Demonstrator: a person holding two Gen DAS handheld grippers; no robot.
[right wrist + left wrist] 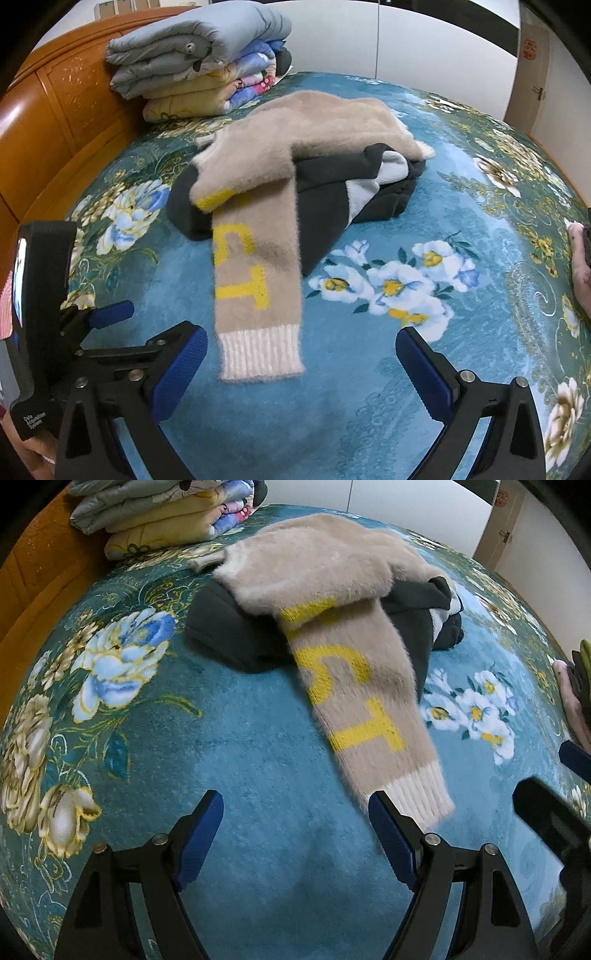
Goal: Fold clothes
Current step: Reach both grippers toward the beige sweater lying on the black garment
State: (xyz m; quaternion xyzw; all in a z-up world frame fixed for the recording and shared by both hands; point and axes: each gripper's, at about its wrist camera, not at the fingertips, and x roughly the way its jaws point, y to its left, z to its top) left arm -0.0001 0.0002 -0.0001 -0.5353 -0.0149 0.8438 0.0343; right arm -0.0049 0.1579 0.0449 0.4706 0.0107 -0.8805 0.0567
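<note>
Two tools wait over a fuzzy sweater on a flowery bed

The fluffy beige sweater with yellow letters [317,565] lies in a heap on the blue bed cover with big flowers [236,738], on top of a dark grey piece of clothing [229,635]. One long sleeve with a white ribbed cuff [258,354] stretches out toward both tools. The left tool [295,834] is spread wide and holds nothing, and its right blue finger sits just beside the cuff. The right tool [299,373] is also spread wide and holds nothing, with the cuff lying between its blue fingers [181,373]. A stack of folded blankets [207,59] sits at the far end of the bed, against the orange wooden headboard [55,110]
</note>
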